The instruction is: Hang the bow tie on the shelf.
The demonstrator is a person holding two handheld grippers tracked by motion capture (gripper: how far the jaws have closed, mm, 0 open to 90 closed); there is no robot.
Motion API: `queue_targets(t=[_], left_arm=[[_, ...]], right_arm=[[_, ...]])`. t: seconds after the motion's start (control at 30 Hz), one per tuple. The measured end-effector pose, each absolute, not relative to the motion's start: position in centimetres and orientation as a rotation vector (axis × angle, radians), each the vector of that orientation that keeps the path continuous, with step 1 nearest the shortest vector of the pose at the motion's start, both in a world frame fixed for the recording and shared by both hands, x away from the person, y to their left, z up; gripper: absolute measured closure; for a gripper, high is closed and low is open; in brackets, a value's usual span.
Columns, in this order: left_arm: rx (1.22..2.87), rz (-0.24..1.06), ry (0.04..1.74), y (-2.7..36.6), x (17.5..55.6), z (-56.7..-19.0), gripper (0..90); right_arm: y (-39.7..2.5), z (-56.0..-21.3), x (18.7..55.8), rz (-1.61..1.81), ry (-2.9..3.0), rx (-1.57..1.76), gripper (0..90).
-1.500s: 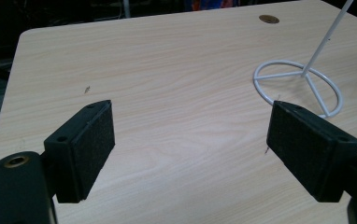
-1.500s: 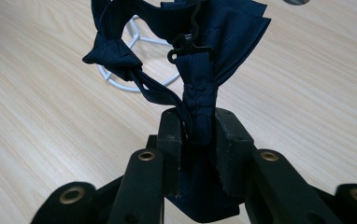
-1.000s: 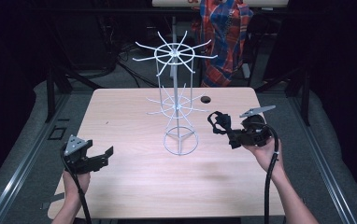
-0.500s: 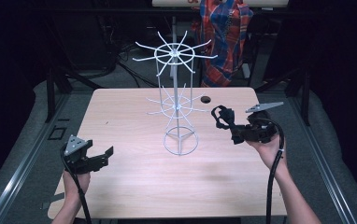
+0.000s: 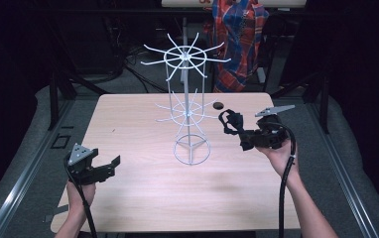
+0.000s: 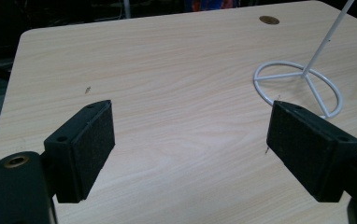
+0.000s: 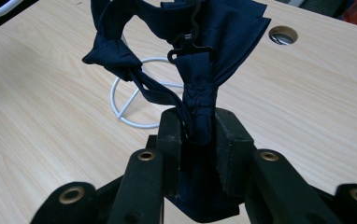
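Note:
A white wire rack (image 5: 187, 114) with two tiers of spoke hooks stands mid-table on a ring base (image 6: 306, 73) (image 7: 113, 101). A dark navy bow tie (image 5: 230, 121) (image 7: 200, 93) with a small black hook clip hangs in the air to the right of the rack's lower tier, apart from it. My right gripper (image 5: 244, 139) (image 7: 197, 135) is shut on the tie's band. Near the table's front left, my left gripper (image 5: 109, 166) (image 6: 190, 140) is open, with nothing between its pads, and points toward the rack base.
The light wood table (image 5: 128, 124) has a round cable hole (image 5: 219, 105) (image 6: 269, 20) (image 7: 282, 35) near its far edge. A person in a plaid shirt (image 5: 239, 34) stands behind the table. Dark floor and metal rails surround it.
My right gripper has risen a little and drifted right with the bow tie still in it. The left gripper has not moved.

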State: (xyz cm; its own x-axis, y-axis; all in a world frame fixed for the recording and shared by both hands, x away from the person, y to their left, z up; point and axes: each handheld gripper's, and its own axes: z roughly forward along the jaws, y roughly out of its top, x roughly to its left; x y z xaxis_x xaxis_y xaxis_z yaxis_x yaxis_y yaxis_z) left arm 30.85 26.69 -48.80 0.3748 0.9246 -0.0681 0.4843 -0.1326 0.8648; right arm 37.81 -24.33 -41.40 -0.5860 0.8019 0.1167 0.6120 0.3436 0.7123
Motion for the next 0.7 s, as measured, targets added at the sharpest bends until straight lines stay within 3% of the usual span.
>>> queue_targets(t=[0.7], left_arm=[[1.764, 0.633, 1.241, 26.7, 30.9, -48.8, 15.5]], right_arm=[[-21.7, -42.5, 39.0, 1.059, 2.424, 1.242, 73.3]])
